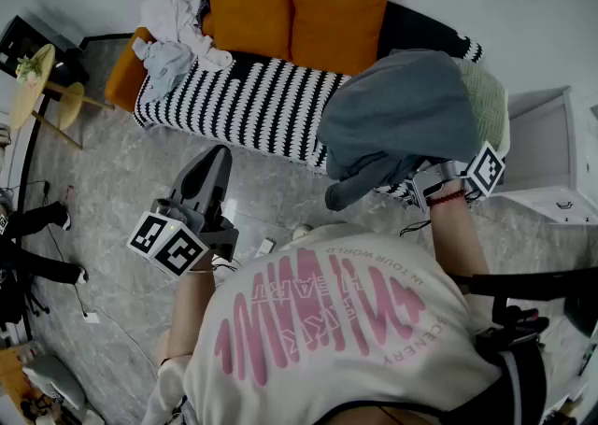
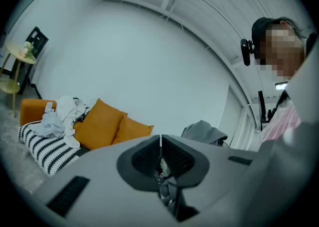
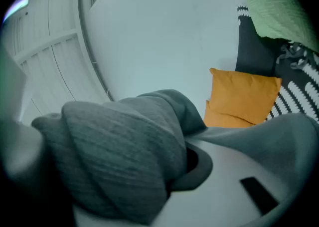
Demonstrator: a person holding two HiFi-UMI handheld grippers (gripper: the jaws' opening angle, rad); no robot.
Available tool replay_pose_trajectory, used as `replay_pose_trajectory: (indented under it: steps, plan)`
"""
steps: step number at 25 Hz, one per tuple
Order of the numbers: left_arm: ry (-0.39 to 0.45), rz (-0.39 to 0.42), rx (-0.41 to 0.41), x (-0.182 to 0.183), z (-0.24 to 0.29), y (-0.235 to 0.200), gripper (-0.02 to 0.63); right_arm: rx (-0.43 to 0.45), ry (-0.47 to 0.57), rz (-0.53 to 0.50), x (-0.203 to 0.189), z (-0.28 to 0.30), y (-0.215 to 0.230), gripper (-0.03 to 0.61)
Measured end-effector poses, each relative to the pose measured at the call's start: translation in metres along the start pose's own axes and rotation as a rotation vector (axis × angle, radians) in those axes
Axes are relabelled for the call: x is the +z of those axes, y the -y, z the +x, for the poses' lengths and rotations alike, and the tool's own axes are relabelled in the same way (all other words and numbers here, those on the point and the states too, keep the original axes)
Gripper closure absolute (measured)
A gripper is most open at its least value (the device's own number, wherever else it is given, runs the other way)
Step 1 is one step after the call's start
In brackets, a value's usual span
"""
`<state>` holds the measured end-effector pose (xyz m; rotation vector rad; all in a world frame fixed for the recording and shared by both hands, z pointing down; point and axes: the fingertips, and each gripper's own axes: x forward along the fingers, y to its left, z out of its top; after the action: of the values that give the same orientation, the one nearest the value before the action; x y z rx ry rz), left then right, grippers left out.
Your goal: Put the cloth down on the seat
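Note:
A bulky grey cloth (image 1: pixel 402 115) hangs in the air over the right end of the striped sofa seat (image 1: pixel 252 96). My right gripper (image 1: pixel 425 178) is shut on it from below, and the fabric hides its jaws. In the right gripper view the grey cloth (image 3: pixel 124 146) bulges out of the right gripper (image 3: pixel 187 163) and fills the lower left. My left gripper (image 1: pixel 217 154) hovers above the floor in front of the sofa, shut and holding nothing. In the left gripper view its tips (image 2: pixel 160 141) meet, and the grey cloth (image 2: pixel 204 132) shows beyond them.
Two orange cushions (image 1: pixel 299 3) lean on the sofa back. A pile of white and grey clothes (image 1: pixel 177 31) lies on the sofa's left end. A pale green fabric (image 1: pixel 488 96) sits at the right end, beside a white cabinet (image 1: pixel 551 162). A yellow side table (image 1: pixel 37 77) stands far left.

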<state>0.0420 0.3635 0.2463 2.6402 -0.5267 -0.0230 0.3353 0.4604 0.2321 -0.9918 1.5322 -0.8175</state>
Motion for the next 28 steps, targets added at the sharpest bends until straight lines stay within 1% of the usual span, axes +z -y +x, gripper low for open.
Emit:
replay_pose_trajectory:
  steps: [4,10,18,22,25,28]
  plan:
    - [0.004,0.000,0.003,0.001,-0.001,-0.002,0.592,-0.016,0.010,-0.001,0.001,0.000,0.002,0.472]
    - [0.011,0.003,0.004,0.003,-0.001,-0.002,0.592,-0.012,0.024,0.007,0.006,-0.001,0.002,0.472]
    - [0.022,0.020,0.006,0.011,-0.007,-0.008,0.592,0.026,0.042,0.018,0.007,0.007,-0.003,0.472]
    - [0.036,0.033,0.013,0.018,-0.009,-0.013,0.592,0.042,0.036,0.002,0.006,0.016,-0.009,0.472]
    - [0.047,0.029,0.017,0.021,-0.010,-0.016,0.592,0.054,0.026,-0.012,0.006,0.024,-0.014,0.472]
    - [0.054,0.028,0.011,0.021,-0.012,-0.017,0.592,0.050,0.024,-0.019,0.004,0.026,-0.016,0.472]
